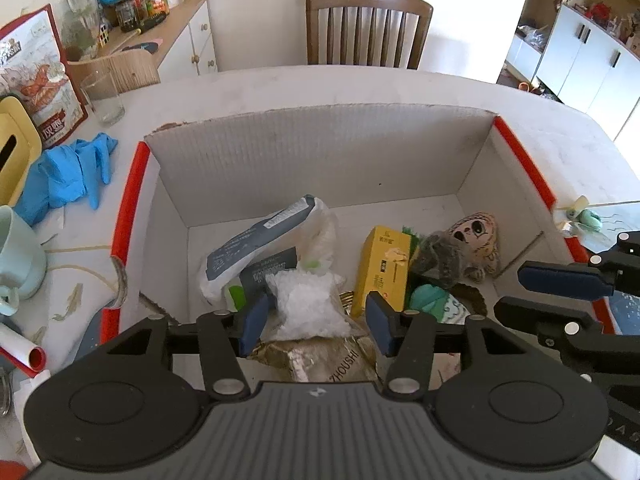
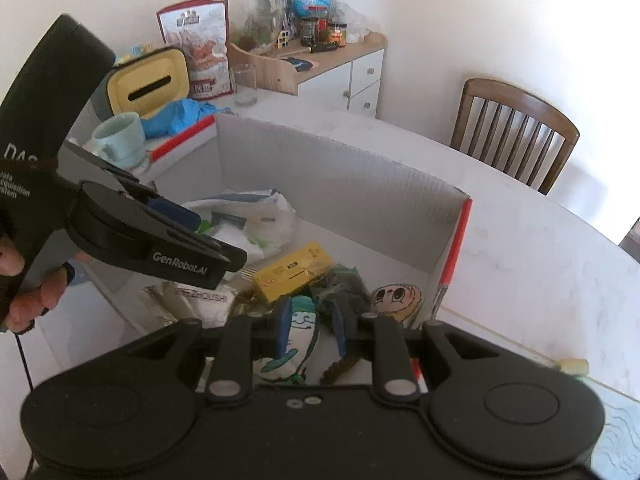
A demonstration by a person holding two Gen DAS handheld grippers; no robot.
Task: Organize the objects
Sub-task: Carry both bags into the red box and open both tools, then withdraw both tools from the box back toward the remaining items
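The left gripper (image 1: 316,322) hangs over the cardboard box (image 1: 320,160), jaws spread around a clear crinkled bag (image 1: 308,306) without pinching it. The right gripper (image 2: 310,330), jaws apart, straddles a white-and-green pouch (image 2: 302,330), the yellow carton (image 2: 294,272) just ahead.

wooden slat-back chair (image 1: 368,28) behind white table (image 1: 280,88). on table's left side: empty drinking glass (image 1: 103,98), blue gloves (image 1: 68,176), pale green mug (image 1: 18,252), yellow tissue box (image 2: 148,82), red-bordered snack bag (image 1: 38,76). sideboard (image 2: 340,68) with jars (image 1: 142,6).
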